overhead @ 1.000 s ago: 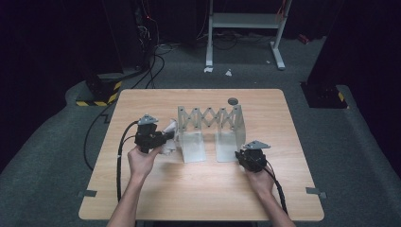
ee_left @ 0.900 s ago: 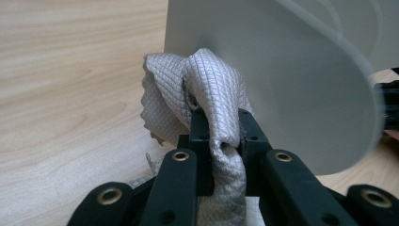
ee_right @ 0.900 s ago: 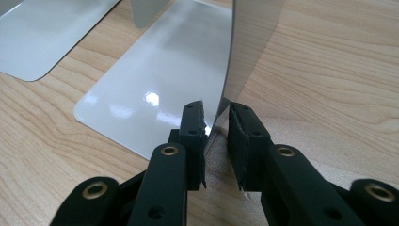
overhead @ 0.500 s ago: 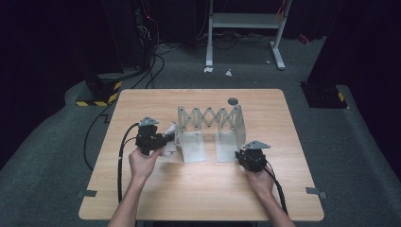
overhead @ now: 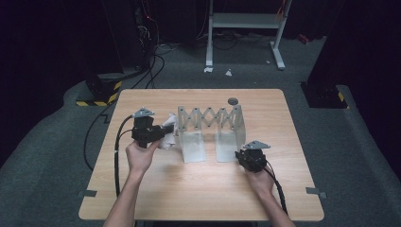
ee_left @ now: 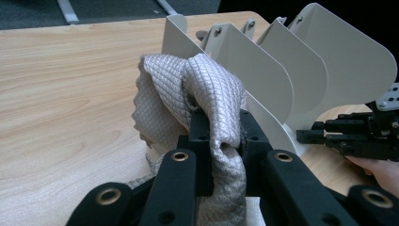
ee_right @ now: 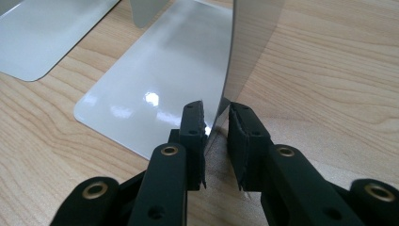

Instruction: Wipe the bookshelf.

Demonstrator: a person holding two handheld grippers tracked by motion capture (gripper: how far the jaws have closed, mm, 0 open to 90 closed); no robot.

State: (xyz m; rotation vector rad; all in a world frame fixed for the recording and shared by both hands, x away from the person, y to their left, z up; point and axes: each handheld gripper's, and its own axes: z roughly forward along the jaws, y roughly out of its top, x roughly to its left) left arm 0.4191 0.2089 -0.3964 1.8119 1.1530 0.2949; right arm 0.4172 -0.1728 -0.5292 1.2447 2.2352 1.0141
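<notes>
Left gripper (overhead: 158, 135) sits at about nine o'clock of the surface (overhead: 198, 198), jaws pinching a bunched grey quilted cloth (ee_left: 207, 103). From the left gripper view the cloth bulges up over the jaw tips and hangs down between them, clamped tight. In the high view the cloth (overhead: 168, 132) is just beside the left end plate of the metal rack (overhead: 210, 125), very near that upright edge, though I cannot tell if it touches.

The rack stands at the centre of the surface: upright plates joined by a scissor lattice, with two flat foot plates reaching toward six o'clock. The left gripper view shows the plates (ee_left: 301, 75) fanned one behind another, rounded top corners, narrow slots between them.

Right gripper (overhead: 246, 158) is at four o'clock of the rack. In the right gripper view its jaws (ee_right: 216, 127) straddle the thin edge of the rack's right end plate (ee_right: 249, 42): one pad looks to be against the metal, the other shows a slim gap, so whether it truly grips I cannot tell. The foot plate (ee_right: 155, 89) lies flat at ten o'clock of the jaws.

A small dark disc (overhead: 232, 100) rests at twelve o'clock, near the far edge. Plenty of bare wood along the six o'clock side, and broad margins at three and nine.
</notes>
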